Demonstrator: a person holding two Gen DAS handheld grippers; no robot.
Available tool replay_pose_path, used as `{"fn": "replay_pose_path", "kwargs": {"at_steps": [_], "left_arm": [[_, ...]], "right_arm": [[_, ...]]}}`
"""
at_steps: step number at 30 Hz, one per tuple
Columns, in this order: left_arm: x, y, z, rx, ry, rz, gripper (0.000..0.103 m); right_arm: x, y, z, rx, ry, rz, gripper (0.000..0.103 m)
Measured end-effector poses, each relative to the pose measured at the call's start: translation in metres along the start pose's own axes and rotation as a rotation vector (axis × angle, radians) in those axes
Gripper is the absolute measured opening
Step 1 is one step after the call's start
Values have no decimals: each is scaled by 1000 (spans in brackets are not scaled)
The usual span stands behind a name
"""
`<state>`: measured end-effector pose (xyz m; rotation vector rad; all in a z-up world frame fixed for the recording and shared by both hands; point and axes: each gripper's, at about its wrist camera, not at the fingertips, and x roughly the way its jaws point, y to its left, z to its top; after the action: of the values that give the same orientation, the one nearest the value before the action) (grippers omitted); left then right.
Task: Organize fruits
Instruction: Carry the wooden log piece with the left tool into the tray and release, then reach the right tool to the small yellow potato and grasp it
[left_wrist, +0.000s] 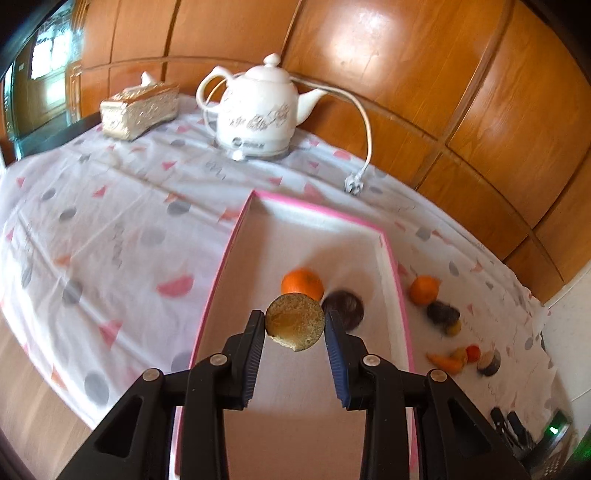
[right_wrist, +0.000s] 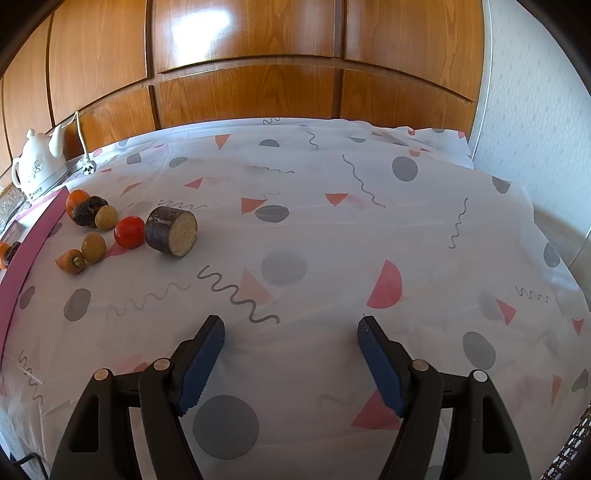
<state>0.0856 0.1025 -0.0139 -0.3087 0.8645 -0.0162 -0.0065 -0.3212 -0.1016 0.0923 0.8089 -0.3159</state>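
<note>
My left gripper (left_wrist: 294, 325) is shut on a round cut piece with a yellow-brown face (left_wrist: 294, 322), held above the pink-rimmed white box (left_wrist: 221, 258). Inside the box lie an orange (left_wrist: 302, 282) and a dark round piece (left_wrist: 345, 304). To the right of the box, on the cloth, lie an orange (left_wrist: 423, 290), a dark piece (left_wrist: 442, 313), a carrot (left_wrist: 445, 362) and small fruits. In the right wrist view my right gripper (right_wrist: 291, 328) is open and empty over the cloth. At far left there lie a dark cut cylinder (right_wrist: 171, 230), a tomato (right_wrist: 129, 231), a carrot end (right_wrist: 71, 261), two small brown fruits (right_wrist: 93, 247) and an orange (right_wrist: 77, 199).
A white ceramic kettle (left_wrist: 258, 110) with a loose cord and plug (left_wrist: 352, 184) stands at the back of the table. A gold tissue box (left_wrist: 138, 109) stands to its left. Wooden wall panels run behind the table. The patterned cloth (right_wrist: 332, 240) covers the table.
</note>
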Motion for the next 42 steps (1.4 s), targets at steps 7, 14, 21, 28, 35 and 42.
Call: {"fn": "replay_pose_path", "kwargs": {"at_steps": [7,14,21,28,35,42], "left_arm": [[33,-1,26,24,-12,91,34],[32,0,26,25,-47,131,56],[13,-19,-9,78,-44,112,56],[-4,-38,-48,127,-14,67,68],[-16,-49,-71,189,-23,83,72],[-18,-43,-71,167,-20,86,72]], "right_arm": [[0,0,0,-2,-2,-2,76],[0,0,0,-5,-9,-3,76],[-1,1,-1,-9,-10,-8,76],[-1,1,1,-11,2,-11,76],[-5,7,8,-31,60,27,60],[-14,47,25,-104,107,270,38]]}}
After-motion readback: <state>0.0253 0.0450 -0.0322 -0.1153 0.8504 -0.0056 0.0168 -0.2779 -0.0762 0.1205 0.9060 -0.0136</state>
